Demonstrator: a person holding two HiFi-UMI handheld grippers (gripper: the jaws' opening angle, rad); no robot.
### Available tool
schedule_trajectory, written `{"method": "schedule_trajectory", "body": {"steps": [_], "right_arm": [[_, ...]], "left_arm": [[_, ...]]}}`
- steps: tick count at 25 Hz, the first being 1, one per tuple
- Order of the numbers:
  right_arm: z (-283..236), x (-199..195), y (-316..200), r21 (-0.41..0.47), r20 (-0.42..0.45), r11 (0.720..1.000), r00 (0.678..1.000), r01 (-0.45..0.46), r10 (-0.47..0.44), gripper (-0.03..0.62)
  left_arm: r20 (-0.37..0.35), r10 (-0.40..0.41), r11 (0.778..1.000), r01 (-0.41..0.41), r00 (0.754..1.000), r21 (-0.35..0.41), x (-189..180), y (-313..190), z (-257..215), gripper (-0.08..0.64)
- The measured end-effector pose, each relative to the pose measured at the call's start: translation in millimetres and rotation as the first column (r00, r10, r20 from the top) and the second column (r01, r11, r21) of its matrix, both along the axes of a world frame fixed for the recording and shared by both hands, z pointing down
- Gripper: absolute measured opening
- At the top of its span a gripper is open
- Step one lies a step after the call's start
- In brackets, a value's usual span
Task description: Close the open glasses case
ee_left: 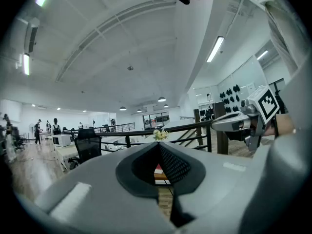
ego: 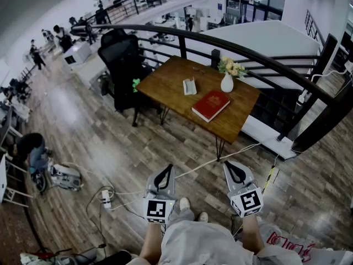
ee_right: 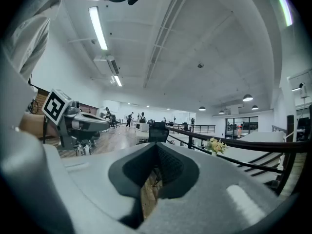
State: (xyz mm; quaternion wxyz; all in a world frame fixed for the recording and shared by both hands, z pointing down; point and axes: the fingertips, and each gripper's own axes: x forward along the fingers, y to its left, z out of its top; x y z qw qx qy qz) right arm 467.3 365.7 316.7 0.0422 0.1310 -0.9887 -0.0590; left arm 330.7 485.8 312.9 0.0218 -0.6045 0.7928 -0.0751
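Left gripper [ego: 169,167] and right gripper [ego: 227,165] fingers closed, empty, glasses case [ego: 190,86] far ahead

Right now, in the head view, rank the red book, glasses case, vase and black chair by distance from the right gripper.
1. Red book, on the table's near side.
2. Vase and glasses case, mid-table: too close to call.
3. Black chair, beyond the table's far left.
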Motion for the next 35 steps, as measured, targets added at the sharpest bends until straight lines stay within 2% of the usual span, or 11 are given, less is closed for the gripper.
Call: {"method": "schedule_trajectory", "body": {"steps": [8,15,22,35], "right_arm": [[-8,1,-1,-0.007,0.044,1.0,0.999,0.001,-0.001,0.003],[-2,-22,-11,-0.012,0.026,1.0,1.0,0.018,-0.018,0.003],[0,-71,-35,-0.007,0.012,1.0,1.0,0.017,-0.017,0.003],[2,-176,-74,-0.016,-0.016,0.999,0.999,-0.031,0.03,0.003]], "left_arm": [[0.009,-0.004,1.0,0.004,1.0,0.005,6,-2,-4,0.02],[0.002,-0.007,1.0,0.007,1.0,0.018,-9,-16,-4,0.02],[-0.009,-0.005,1.0,0.005,1.0,0.024,-59,-42,3,0.02],[-0.024,0.058,0.998,-0.058,0.998,0.037,-160,-89,-1,0.02]]}}
